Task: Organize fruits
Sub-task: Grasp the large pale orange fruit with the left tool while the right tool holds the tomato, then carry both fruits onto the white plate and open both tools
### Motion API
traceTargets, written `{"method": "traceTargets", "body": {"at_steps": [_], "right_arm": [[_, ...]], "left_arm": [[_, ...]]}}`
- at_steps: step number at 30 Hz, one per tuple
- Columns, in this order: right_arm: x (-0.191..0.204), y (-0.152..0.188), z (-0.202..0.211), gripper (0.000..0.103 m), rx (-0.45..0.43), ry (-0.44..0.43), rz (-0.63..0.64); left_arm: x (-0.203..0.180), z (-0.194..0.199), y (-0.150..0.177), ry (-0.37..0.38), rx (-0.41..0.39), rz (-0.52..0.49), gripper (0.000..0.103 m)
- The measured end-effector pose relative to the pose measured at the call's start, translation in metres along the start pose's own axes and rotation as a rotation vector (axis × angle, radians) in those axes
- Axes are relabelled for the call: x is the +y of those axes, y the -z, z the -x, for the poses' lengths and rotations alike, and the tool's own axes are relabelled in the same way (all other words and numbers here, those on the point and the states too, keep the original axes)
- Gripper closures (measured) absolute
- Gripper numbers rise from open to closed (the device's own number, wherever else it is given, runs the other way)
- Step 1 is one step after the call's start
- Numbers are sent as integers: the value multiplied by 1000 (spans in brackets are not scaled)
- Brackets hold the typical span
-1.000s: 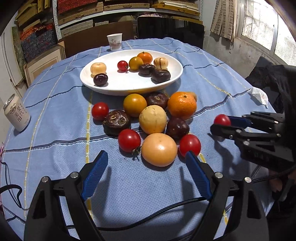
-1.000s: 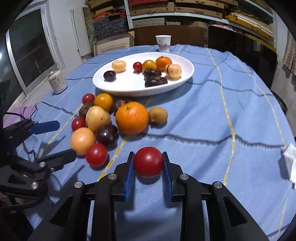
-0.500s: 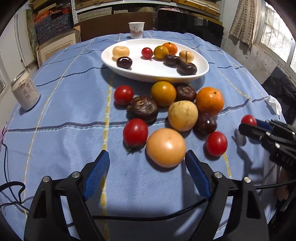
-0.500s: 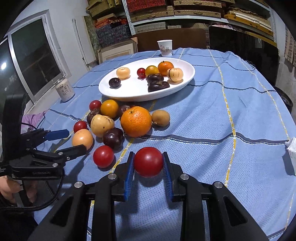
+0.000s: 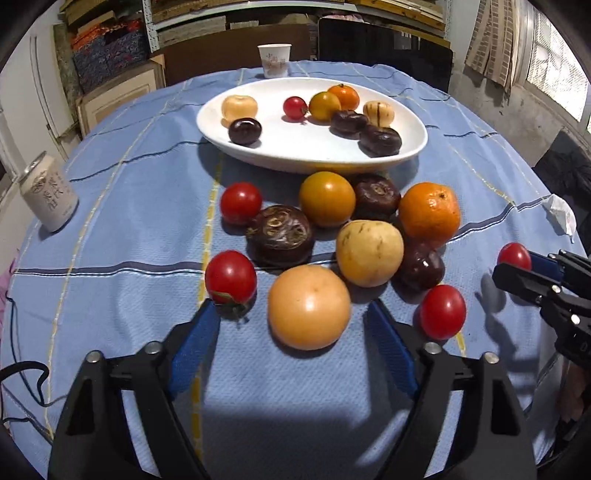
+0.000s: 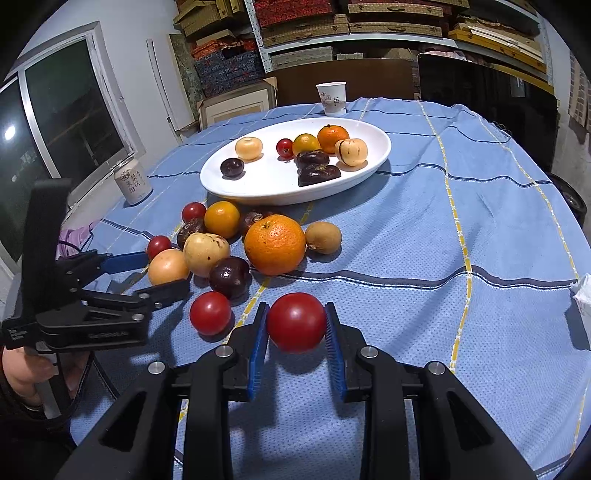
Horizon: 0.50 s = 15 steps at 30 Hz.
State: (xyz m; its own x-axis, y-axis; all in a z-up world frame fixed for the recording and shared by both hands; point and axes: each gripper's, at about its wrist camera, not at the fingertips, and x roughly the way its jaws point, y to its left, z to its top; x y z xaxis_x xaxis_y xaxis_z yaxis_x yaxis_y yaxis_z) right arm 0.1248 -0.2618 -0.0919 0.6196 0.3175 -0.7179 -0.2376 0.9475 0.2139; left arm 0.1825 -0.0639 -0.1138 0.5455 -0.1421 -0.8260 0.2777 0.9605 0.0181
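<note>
Chinese characters stand on the can (image 5: 50, 197) and the paper cup (image 6: 331, 98), too small to read.

Glossy white plate (image 5: 413, 147) on woven blue cloth (image 5: 140, 206) — smooth, shiny tomato (image 6: 296, 322), paper cup (image 5: 274, 61).

We look into what seems a storeroom or back room of a home, pressed into use as an eating corner. Metal shelving (image 6: 369, 33) along the far wall is stacked with flat woven and patterned boxes (image 6: 229, 62), and framed boards (image 5: 122, 92) lean against it on the floor. A round worktop under a blue checked cloth (image 6: 461, 206) fills the room, bearing a white oval plate (image 6: 258, 188) of fruit, a paper cup (image 6: 331, 98) at its far edge and a drinks can (image 5: 48, 197) at its left edge. We see bare plastered walls and a dark aluminium-framed window (image 6: 70, 118).
</note>
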Motion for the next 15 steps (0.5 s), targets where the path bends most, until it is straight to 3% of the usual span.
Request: {"method": "traceTargets", "body": {"at_steps": [3,15], "right_arm": [[-1,0,0,73,0,-10,-4],[-2,0,1,73,-8,-26,-10]], "left_arm": [[-2,0,0,24,-8,-18,61],[-1,20,10,97,-41,-26,61]]}}
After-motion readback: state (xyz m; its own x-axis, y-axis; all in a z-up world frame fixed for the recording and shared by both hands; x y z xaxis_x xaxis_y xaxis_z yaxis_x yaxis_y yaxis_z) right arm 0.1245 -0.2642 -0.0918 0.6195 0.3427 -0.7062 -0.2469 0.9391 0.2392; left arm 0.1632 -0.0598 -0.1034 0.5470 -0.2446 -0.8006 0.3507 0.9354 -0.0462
